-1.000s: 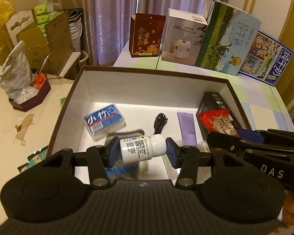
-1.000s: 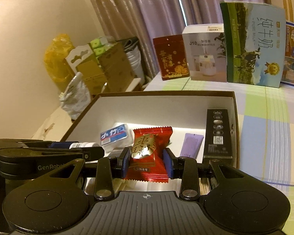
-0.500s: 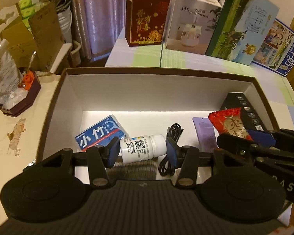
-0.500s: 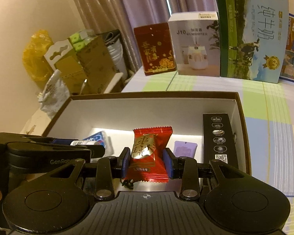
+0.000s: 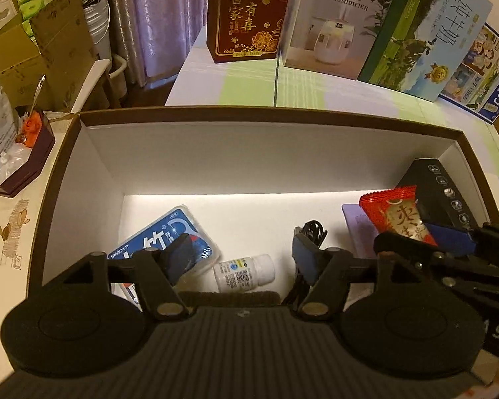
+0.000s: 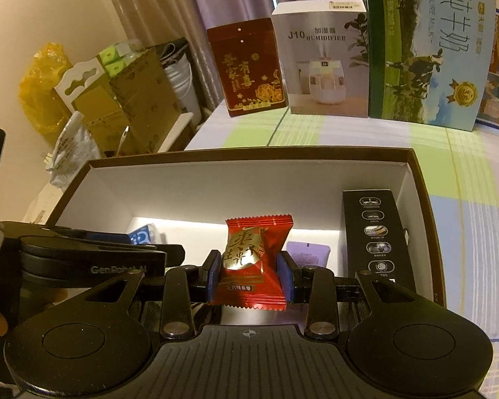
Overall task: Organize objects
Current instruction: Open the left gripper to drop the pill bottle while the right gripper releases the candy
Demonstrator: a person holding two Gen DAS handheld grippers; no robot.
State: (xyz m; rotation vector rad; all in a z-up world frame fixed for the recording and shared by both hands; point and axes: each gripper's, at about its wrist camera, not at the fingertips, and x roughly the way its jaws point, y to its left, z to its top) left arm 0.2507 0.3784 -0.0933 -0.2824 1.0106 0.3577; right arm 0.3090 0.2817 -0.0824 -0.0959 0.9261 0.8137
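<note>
A brown box with a white inside (image 5: 189, 153) (image 6: 216, 179) sits on the table. My left gripper (image 5: 241, 254) is open above the box floor. A small white pill bottle (image 5: 244, 272) lies on its side on the floor below the open jaws. My right gripper (image 6: 249, 271) is shut on a red snack packet (image 6: 254, 259) and holds it over the box; the packet also shows in the left wrist view (image 5: 399, 216). In the box lie a blue floss pack (image 5: 163, 242), a black cable (image 5: 311, 232), a purple sachet (image 6: 307, 252) and a black carton (image 6: 376, 232).
Behind the box stand a red gift box (image 5: 246, 16), a white humidifier box (image 5: 336, 26) and a milk carton box (image 5: 429, 40) on the checked tablecloth. To the left are a small dark tray (image 5: 20, 166) and cardboard boxes (image 5: 40, 56).
My left gripper has opened and let go of the white bottle, which now lies on the box floor. Both grippers have moved forward over the box. The right gripper still holds the red packet.
</note>
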